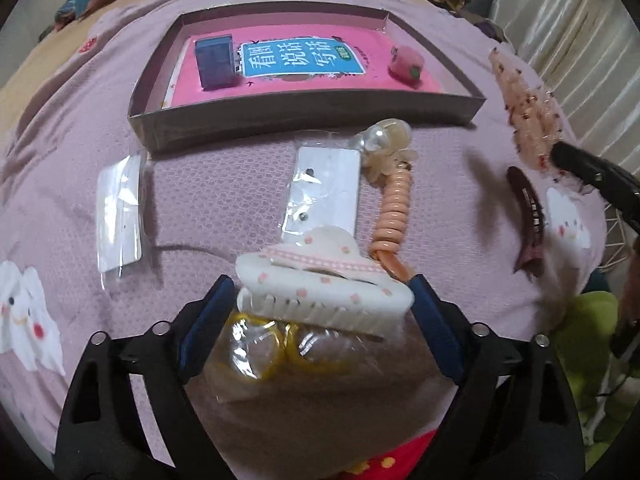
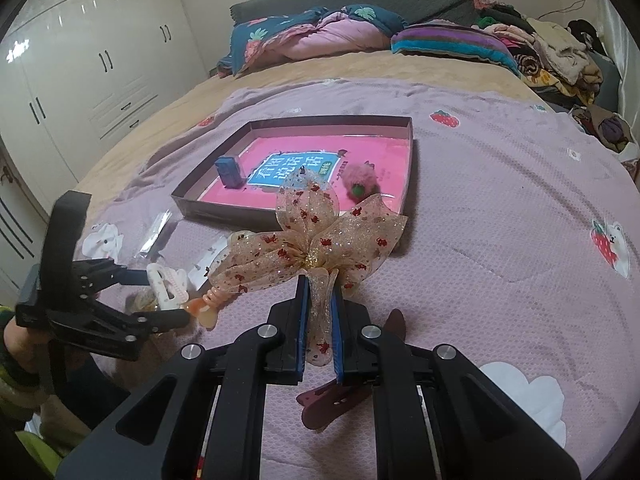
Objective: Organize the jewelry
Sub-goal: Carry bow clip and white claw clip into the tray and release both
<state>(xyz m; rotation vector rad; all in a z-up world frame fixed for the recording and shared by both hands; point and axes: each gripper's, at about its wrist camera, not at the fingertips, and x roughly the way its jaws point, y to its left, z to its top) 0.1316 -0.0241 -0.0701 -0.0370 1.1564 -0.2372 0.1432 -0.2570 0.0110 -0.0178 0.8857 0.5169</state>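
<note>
Right wrist view: sheer glittery ribbon bow [image 2: 316,236] between closed blue-padded fingers [image 2: 301,320].

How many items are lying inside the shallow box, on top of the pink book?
2: a dark blue small box near the left end of the tray, and a pink fuzzy ornament near the right end. Nothing else shows inside.

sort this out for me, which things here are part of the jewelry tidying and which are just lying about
Part of the job: sheer bow clamped in the right gripper, white claw clip between the left gripper fingers, coil hair tie, dark red clip, box.

Lying about: folded quilt, clothes pile, wardrobe.
</note>
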